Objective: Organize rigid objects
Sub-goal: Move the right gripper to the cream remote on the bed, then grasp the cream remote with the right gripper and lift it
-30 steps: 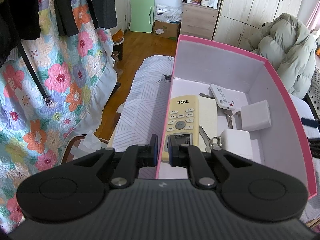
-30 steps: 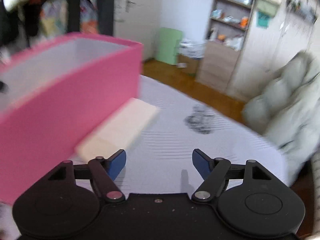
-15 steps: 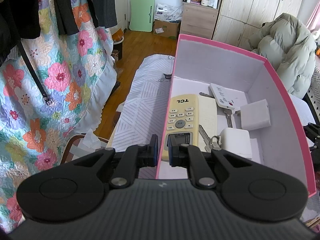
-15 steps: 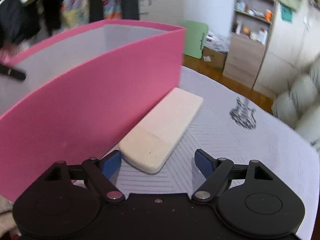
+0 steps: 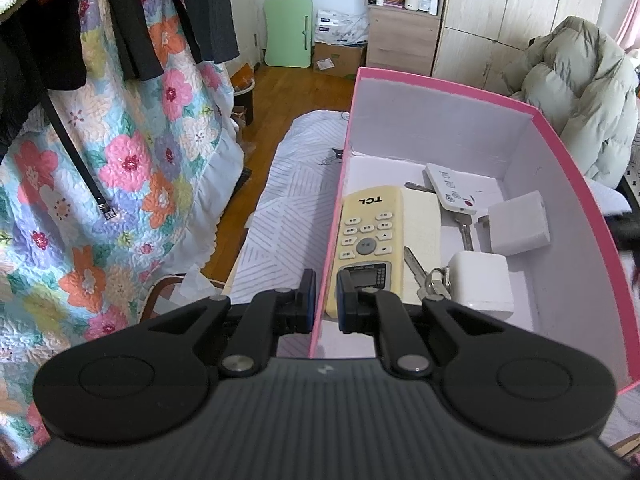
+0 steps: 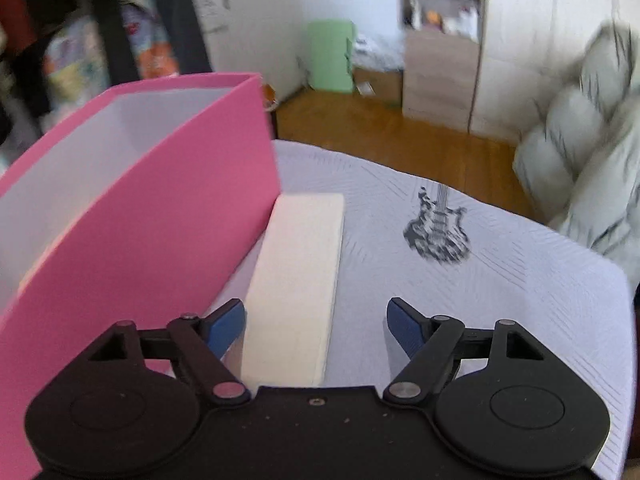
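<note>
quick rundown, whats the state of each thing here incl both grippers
left gripper: shut on the pink box's near wall
right gripper: jaws closing, pads not touching the white block
pink box: open-topped, upright
white block: flat on the cloth beside the box, outside it
TCL remote: in the box, buttons up
keys: in the box
white chargers: in the box

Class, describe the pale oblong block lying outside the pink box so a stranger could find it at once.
Start at the tall pink cardboard box on the white striped cloth. Along its outer wall, on the cloth, lies a cream, flat, oblong block with rounded corners. Unlike the button-covered cream remote control inside the box, its upper face is blank.
</note>
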`<state>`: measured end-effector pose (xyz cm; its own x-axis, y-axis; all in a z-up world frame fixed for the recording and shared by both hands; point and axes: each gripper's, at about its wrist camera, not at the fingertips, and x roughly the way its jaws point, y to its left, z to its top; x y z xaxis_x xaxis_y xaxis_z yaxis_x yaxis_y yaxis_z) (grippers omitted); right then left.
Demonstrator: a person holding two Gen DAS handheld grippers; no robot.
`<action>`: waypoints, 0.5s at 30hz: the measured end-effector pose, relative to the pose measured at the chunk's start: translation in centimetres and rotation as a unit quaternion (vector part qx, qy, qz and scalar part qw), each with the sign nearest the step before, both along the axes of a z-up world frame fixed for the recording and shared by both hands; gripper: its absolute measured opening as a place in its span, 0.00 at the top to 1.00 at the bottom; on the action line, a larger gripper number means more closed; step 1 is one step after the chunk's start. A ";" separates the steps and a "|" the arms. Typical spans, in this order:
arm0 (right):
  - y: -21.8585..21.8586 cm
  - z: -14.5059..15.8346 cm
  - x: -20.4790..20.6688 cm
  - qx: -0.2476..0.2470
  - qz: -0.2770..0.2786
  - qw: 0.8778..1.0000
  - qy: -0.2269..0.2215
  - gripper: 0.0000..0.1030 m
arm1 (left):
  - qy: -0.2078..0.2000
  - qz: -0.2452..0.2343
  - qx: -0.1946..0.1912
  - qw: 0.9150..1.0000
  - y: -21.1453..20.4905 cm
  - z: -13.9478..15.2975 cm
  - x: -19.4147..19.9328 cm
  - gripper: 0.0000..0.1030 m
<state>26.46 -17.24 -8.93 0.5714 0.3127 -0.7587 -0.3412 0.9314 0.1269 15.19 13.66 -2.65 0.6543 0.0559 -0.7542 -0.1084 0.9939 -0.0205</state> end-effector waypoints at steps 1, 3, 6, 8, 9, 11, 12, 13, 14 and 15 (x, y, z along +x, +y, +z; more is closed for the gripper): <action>0.5 -0.2 1.1 0.003 0.003 1.000 0.006 0.23 | 0.000 0.002 0.003 1.000 -0.1 0.0 0.0 0.91; 1.8 -0.8 2.7 -0.018 0.016 1.000 0.013 0.26 | 0.002 0.004 0.003 1.000 -0.1 0.0 0.1 0.91; 2.0 -0.7 2.9 -0.029 0.033 0.999 0.006 0.42 | 0.004 0.004 -0.001 1.000 -0.2 0.1 0.2 0.91; 1.5 -0.3 2.2 -0.026 0.023 0.999 0.018 0.44 | 0.004 0.005 0.003 1.000 -0.3 0.2 0.2 0.91; 1.4 -0.2 1.7 -0.031 0.019 0.999 0.025 0.44 | 0.004 0.007 0.007 1.000 -0.4 0.1 0.2 0.91; 1.1 0.2 0.7 -0.035 0.011 0.998 0.042 0.44 | 0.004 0.008 0.006 1.000 -0.3 0.2 0.3 0.91; 1.0 0.2 0.4 -0.035 0.004 0.998 0.054 0.43 | 0.004 0.006 0.002 1.000 -0.2 0.2 0.3 0.91; 1.1 0.2 0.5 -0.034 -0.002 0.997 0.064 0.41 | 0.005 0.007 0.002 1.000 -0.3 0.2 0.3 0.91; 1.3 0.1 0.7 -0.035 -0.002 0.997 0.063 0.40 | 0.005 0.007 0.005 1.000 -0.3 0.2 0.3 0.91; 1.6 0.0 1.1 -0.041 0.002 0.998 0.056 0.39 | 0.005 0.008 0.007 1.000 -0.2 0.2 0.3 0.91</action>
